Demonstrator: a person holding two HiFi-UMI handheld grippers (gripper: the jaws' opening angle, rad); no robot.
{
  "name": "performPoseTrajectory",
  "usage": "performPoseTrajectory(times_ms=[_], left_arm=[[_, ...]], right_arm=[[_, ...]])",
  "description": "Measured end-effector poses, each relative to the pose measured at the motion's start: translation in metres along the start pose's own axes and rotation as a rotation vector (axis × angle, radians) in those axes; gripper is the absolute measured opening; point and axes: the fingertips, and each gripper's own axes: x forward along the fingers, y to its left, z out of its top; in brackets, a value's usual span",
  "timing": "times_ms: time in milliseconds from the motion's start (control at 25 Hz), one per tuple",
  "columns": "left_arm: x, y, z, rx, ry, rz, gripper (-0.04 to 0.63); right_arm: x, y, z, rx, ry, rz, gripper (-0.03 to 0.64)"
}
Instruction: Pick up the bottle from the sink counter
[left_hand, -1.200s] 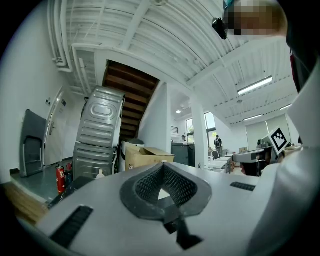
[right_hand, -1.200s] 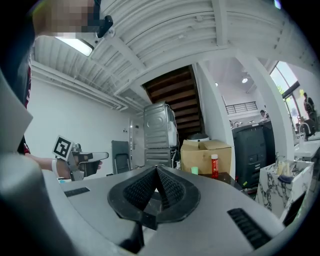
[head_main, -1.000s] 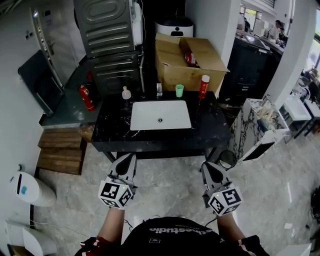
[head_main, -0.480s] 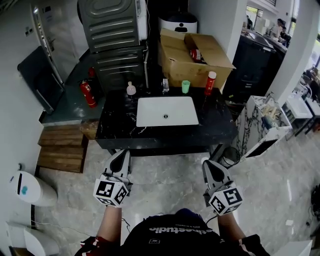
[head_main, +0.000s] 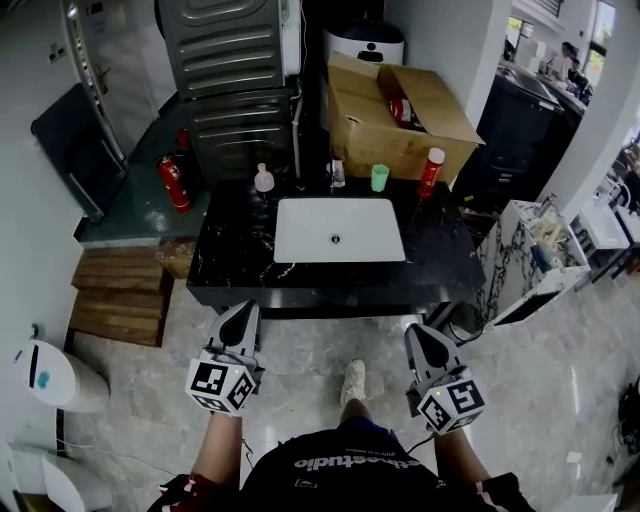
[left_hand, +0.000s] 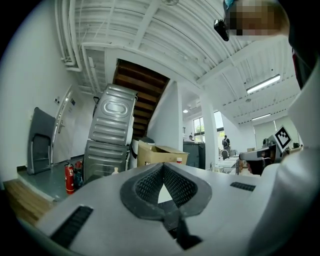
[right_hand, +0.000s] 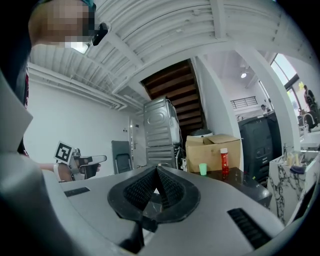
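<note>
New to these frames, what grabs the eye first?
The white sink basin set in the black counter at mid-frame stands out first. A small pale bottle, a green cup and a red bottle stand along the counter's back edge. Low in the head view, the left gripper and right gripper are both shut and empty, short of the counter, with an open cardboard box behind it.
</note>
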Motion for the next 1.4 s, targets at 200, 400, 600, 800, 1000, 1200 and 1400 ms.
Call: performPoseTrajectory(times_ms=[200, 400, 600, 800, 1000, 1200, 1400], left_arm=[[0.068, 0.017, -0.009, 0.005, 0.011, 0.021, 0.015], [0.163, 0.04, -0.005, 0.003, -0.001, 0.053, 0.015], [0.254, 0.036, 0.008, 0.009, -0.012, 0.043, 0.014], [0.303, 0.036, 0.016, 0.056, -0.01, 0.065, 0.014], [0.315, 0.058, 0.002, 0.056, 0.037, 0.117, 0.015], [0.324, 0.094, -0.011, 0.053, 0.062, 0.166, 0.015], [0.339, 0.134, -0.024, 0.057, 0.066, 0.182, 0.015]], right_arm=[[0.069, -0.051, 0.003, 0.017, -0.019, 0.035, 0.037], [0.148, -0.108, 0.019, 0.01, -0.032, 0.088, 0.038], [0.209, -0.162, 0.043, 0.015, -0.049, 0.136, 0.038], [0.261, -0.197, 0.047, 0.019, -0.051, 0.154, 0.037], [0.301, -0.197, 0.034, 0.044, -0.023, 0.199, 0.038], [0.338, -0.183, 0.025, 0.054, -0.003, 0.239, 0.038], [0.381, -0.164, 0.021, 0.058, -0.009, 0.25, 0.038]])
